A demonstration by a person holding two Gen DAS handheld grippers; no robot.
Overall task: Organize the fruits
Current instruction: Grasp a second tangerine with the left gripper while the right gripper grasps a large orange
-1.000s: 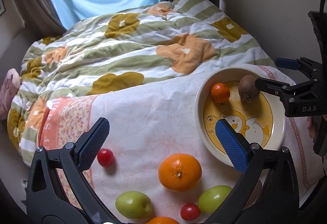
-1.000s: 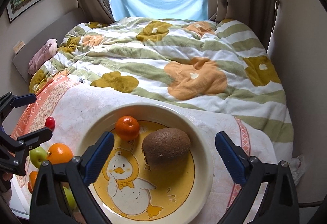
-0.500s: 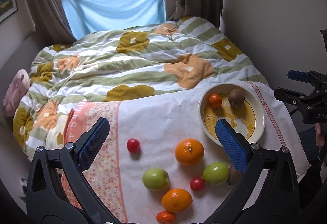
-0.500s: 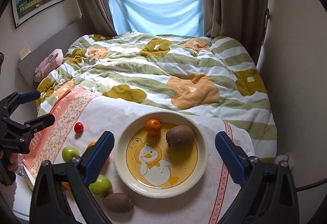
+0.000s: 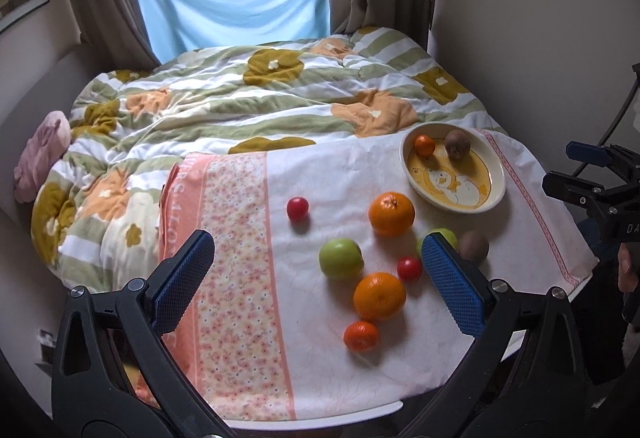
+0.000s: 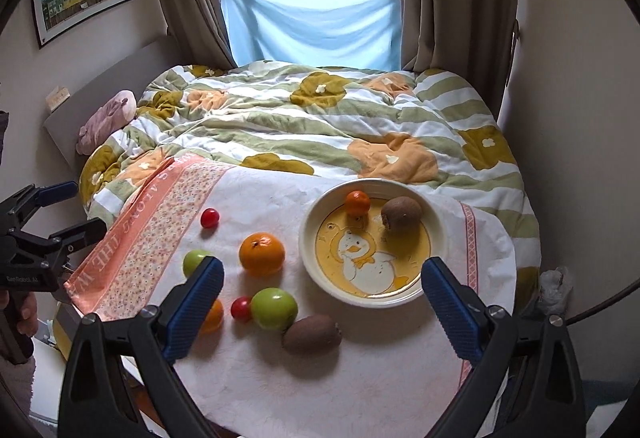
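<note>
A cream plate with a duck picture holds a small mandarin and a kiwi. On the white cloth lie a large orange, two green apples, two cherry tomatoes, a second kiwi, another orange and a small mandarin. My left gripper and right gripper are both open and empty, held back above the near edge of the cloth. Each shows at the side of the other's view.
The cloth-covered table stands against a bed with a flowered quilt. A wall runs close on the right, curtains and a window at the back. A pink soft toy lies at the bed's left. A hand holds the left gripper.
Both grippers have pulled back and up from the plate and fruit, so the whole spread now shows. The kiwi stays in the plate. Both remain open.
</note>
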